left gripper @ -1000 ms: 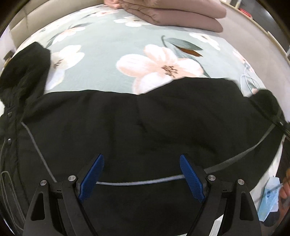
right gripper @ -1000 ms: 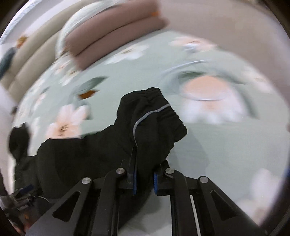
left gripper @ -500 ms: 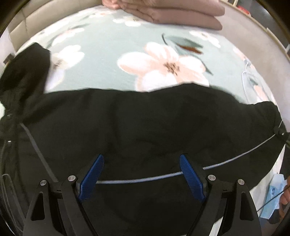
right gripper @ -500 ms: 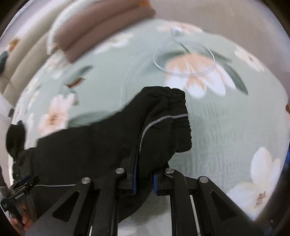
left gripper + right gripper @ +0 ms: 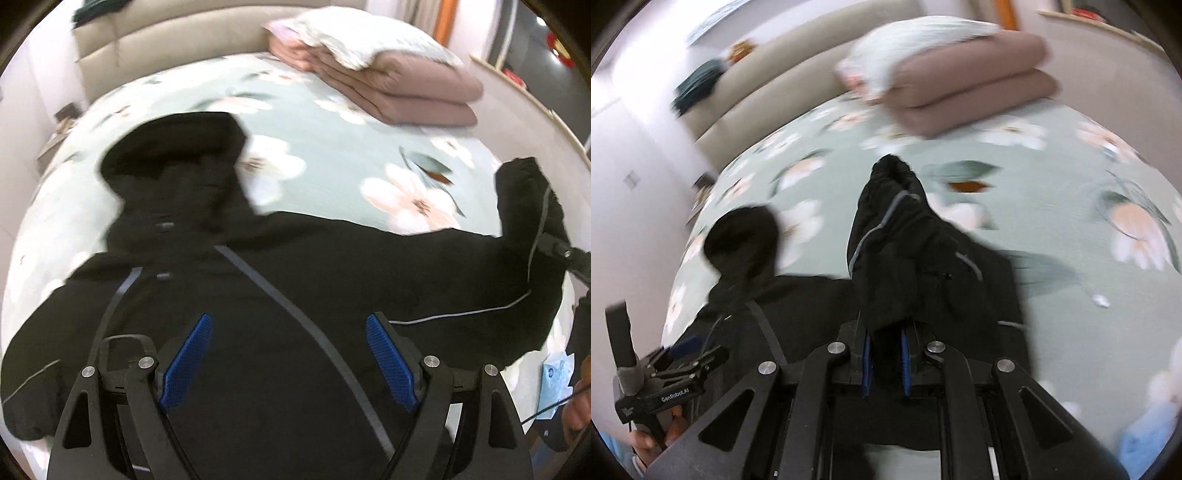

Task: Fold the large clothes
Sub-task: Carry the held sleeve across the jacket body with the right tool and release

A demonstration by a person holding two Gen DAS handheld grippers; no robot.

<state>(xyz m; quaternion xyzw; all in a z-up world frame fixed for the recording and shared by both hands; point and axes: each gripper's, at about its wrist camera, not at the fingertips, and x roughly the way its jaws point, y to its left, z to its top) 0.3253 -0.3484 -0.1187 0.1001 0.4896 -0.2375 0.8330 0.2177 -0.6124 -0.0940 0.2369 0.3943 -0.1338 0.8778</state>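
A large black hooded jacket (image 5: 280,280) with grey piping lies spread on the floral bedspread (image 5: 332,133). Its hood (image 5: 173,162) points toward the headboard. My left gripper (image 5: 288,362) is open and empty, hovering over the jacket's body. My right gripper (image 5: 884,354) is shut on the jacket's sleeve (image 5: 897,236) and holds its cuff lifted above the bed. The sleeve also shows at the right of the left wrist view (image 5: 524,206). The left gripper shows at the lower left of the right wrist view (image 5: 687,365).
A folded mauve quilt (image 5: 399,92) with a white pillow (image 5: 365,37) on top lies at the head of the bed. A beige padded headboard (image 5: 155,48) stands behind. A blue packet (image 5: 557,380) lies at the bed's right edge. A white cable (image 5: 1130,206) lies on the bedspread.
My right gripper has lifted the sleeve and swung it left, toward the jacket's body. My left gripper has tilted up and shifted left, so the hood and headboard have come into view.
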